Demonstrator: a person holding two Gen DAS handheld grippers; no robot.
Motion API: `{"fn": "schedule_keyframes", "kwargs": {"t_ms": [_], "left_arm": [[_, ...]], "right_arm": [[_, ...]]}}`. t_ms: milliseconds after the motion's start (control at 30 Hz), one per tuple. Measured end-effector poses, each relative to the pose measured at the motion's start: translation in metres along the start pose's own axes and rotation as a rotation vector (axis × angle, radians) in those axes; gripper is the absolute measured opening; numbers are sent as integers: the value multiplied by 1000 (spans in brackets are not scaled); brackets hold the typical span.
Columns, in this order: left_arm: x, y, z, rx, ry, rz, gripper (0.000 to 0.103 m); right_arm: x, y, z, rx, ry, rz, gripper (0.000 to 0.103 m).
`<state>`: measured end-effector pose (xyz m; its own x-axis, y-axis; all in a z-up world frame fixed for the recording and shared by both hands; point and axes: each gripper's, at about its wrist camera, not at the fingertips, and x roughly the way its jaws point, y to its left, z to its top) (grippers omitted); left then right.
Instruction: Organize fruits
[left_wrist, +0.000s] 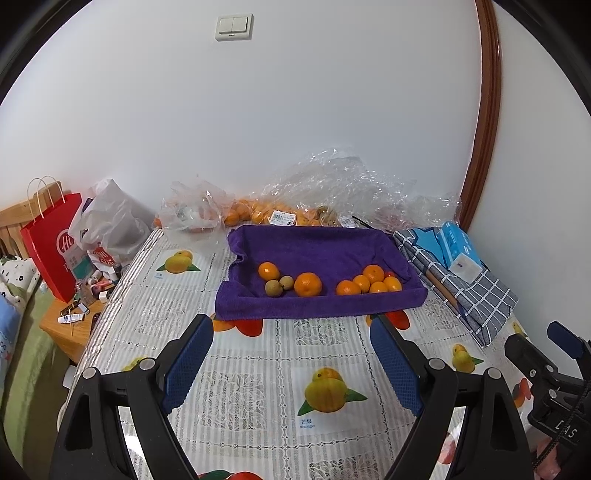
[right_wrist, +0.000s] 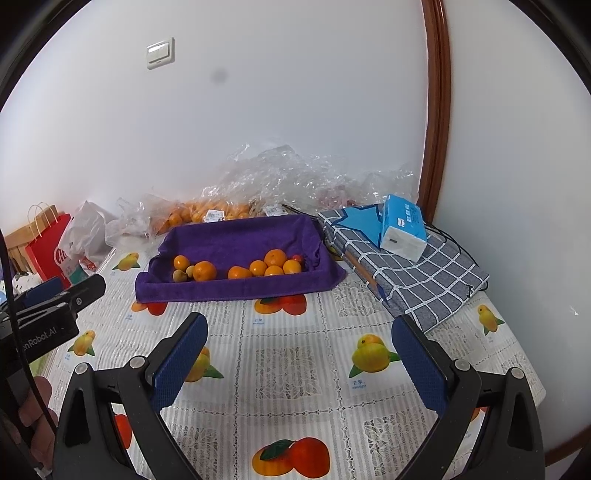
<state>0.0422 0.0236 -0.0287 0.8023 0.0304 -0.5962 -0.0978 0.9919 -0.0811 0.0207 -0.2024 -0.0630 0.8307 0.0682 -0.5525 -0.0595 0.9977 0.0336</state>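
Fruit sits sorted-looking but unfinished in the purple towel-lined tray at the far side of the table: on the left, a small orange, two pale longan-like fruits touching each other and a larger orange; on the right, a tight cluster of oranges with something small and red tucked behind it. You hold the left gripper above the tablecloth, short of the tray, its blue pads spread wide with nothing between them. Your right gripper hangs likewise over the cloth, jaws wide apart and empty, aimed a little right of the tray's middle. Neither is near any fruit, so you appear to be at the approach stage, choosing a target, not carrying one. More oranges lie in clear plastic bags behind the tray against the wall, and these may be the remaining stock to bring in; how many are there cannot be told through the wrap. If you go for the pale fruits, come down from above with the pads either side of one only, since they touch and a wide bite could catch both. Round fruit will likely roll on the soft towel, so close gently and centred. Keep clear of the checked cloth and tissue pack to the right.
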Motion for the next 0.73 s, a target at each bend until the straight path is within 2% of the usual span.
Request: {"fn": "schedule_keyframes", "kwargs": {"t_ms": [733], "left_arm": [[2, 5, -1, -2, -3, 0, 86]], "right_arm": [[0, 6, -3, -2, 2, 7, 99]]}}
